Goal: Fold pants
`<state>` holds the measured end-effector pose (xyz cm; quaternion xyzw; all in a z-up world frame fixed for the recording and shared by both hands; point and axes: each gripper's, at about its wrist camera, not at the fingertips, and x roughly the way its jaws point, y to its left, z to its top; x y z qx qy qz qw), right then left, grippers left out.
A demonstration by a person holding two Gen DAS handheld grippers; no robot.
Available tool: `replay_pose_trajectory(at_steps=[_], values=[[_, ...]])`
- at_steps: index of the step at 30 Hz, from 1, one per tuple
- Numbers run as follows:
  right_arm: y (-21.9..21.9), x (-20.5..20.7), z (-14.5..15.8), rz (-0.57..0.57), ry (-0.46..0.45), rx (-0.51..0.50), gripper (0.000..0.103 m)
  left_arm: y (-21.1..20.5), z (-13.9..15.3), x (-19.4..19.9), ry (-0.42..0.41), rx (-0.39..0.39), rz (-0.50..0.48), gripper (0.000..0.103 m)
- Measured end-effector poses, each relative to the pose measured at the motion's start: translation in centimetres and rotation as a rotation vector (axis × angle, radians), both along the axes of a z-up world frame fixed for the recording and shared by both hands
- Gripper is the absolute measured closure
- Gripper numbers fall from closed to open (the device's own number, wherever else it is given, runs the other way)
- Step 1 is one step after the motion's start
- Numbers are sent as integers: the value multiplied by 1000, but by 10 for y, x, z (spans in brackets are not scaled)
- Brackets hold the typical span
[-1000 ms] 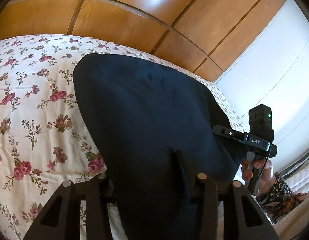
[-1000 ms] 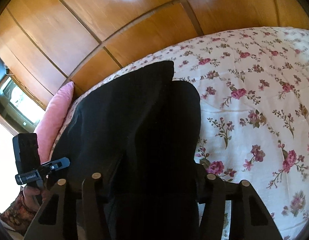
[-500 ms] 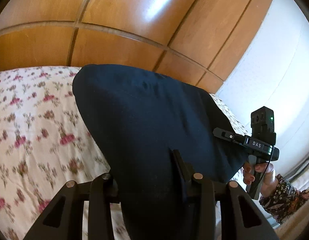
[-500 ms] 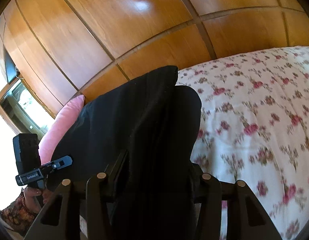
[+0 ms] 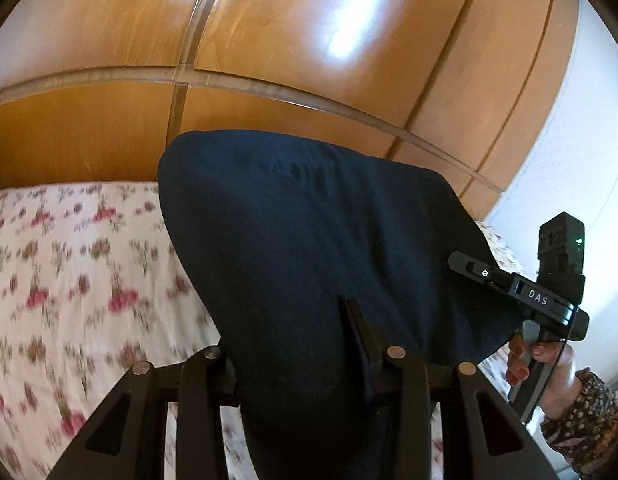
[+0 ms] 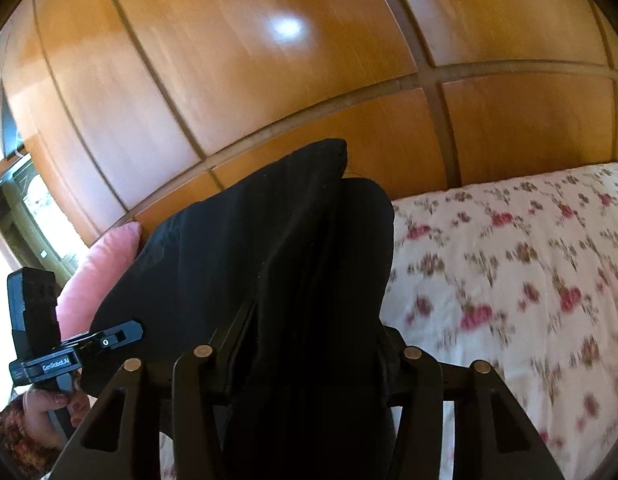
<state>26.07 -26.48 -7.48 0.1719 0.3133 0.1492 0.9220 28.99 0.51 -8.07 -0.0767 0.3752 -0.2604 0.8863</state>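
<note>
The dark navy pants hang bunched between both grippers, lifted off the floral bedspread. My left gripper is shut on a thick fold of the pants, which drapes over and hides its left finger. In the right wrist view the pants look black, and my right gripper is shut on another thick fold of them. Each view shows the other gripper at its edge, held by a hand: the right gripper and the left gripper, both at the cloth's far side.
A wooden panelled wardrobe fills the background behind the bed. A pink pillow lies at the bed's left end near a window. A white wall stands to the right. A patterned sleeve covers the person's wrist.
Both grippers have risen and swung with the pants toward the wardrobe; more wood panel and less bedspread fills each view. The pants stay gripped, and the bedspread is now motion-blurred.
</note>
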Motion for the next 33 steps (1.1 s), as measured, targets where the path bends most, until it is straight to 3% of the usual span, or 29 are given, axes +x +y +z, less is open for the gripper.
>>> replay_pose_trajectory(at_steps=[10, 13, 18, 20, 27, 33], values=[[-8, 59, -34, -86, 52, 11, 53, -7, -25, 65, 26, 58, 35, 63], [-13, 61, -49, -91, 54, 29, 51, 1, -38, 69, 36, 26, 32, 61], [-27, 63, -66, -92, 88, 132, 42, 9, -58, 55, -37, 7, 38, 52], [-28, 63, -67, -93, 86, 139, 40, 13, -61, 54, -29, -17, 60, 48], [-13, 51, -54, -172, 56, -14, 27, 9, -54, 35, -63, 51, 135, 41], [10, 24, -35, -206, 32, -236, 23, 13, -51, 12, -65, 64, 196, 41]])
